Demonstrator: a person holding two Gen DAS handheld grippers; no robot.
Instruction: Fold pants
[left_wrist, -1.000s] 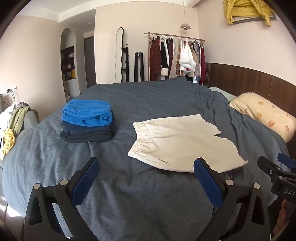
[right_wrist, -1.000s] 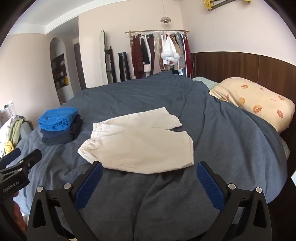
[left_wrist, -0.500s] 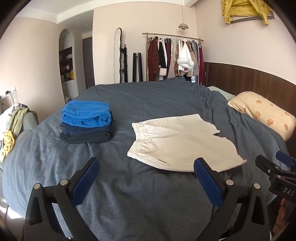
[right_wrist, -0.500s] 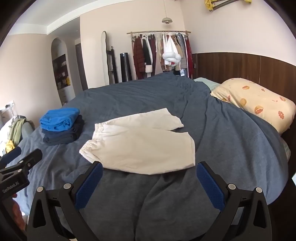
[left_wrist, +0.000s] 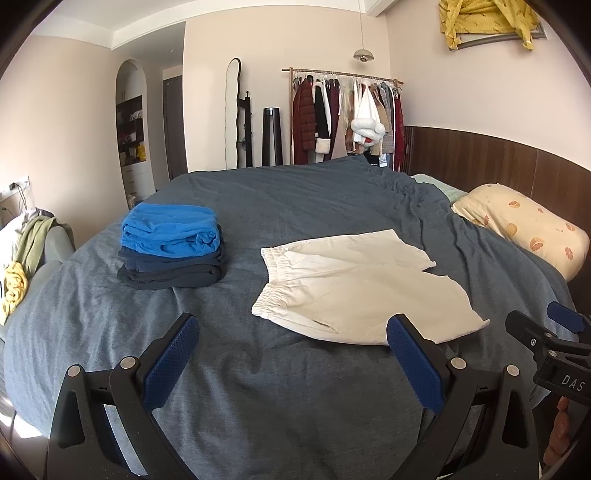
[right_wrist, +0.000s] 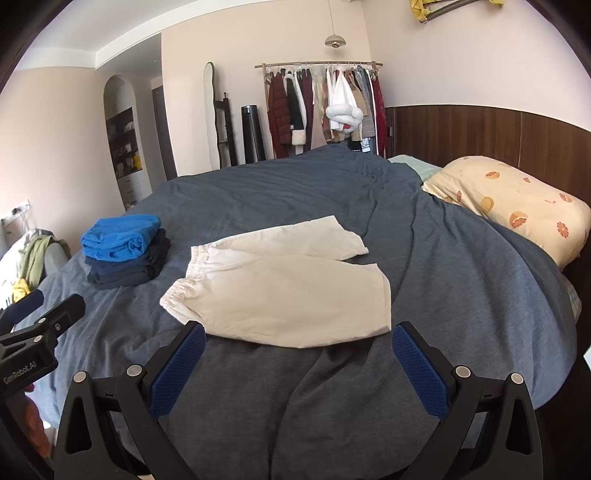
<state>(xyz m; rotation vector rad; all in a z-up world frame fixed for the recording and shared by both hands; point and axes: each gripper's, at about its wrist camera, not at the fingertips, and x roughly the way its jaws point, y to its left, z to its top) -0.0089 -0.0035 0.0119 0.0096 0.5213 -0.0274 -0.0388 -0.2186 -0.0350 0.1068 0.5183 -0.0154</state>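
Note:
Cream shorts lie spread flat on the blue-grey bed cover, waistband to the left, legs to the right; they also show in the right wrist view. My left gripper is open and empty, held above the cover short of the shorts' near edge. My right gripper is open and empty, its blue pads just short of the near hem. Each gripper shows at the edge of the other's view: the right one, the left one.
A stack of folded clothes, blue on top and dark below, sits left of the shorts. A cream pillow with orange prints lies at the right against a dark wood headboard. A clothes rack stands beyond the bed.
Both grippers have drifted slightly, with the shorts sitting a touch closer in the right wrist view. Nothing was taken hold of; the shorts lie as before.

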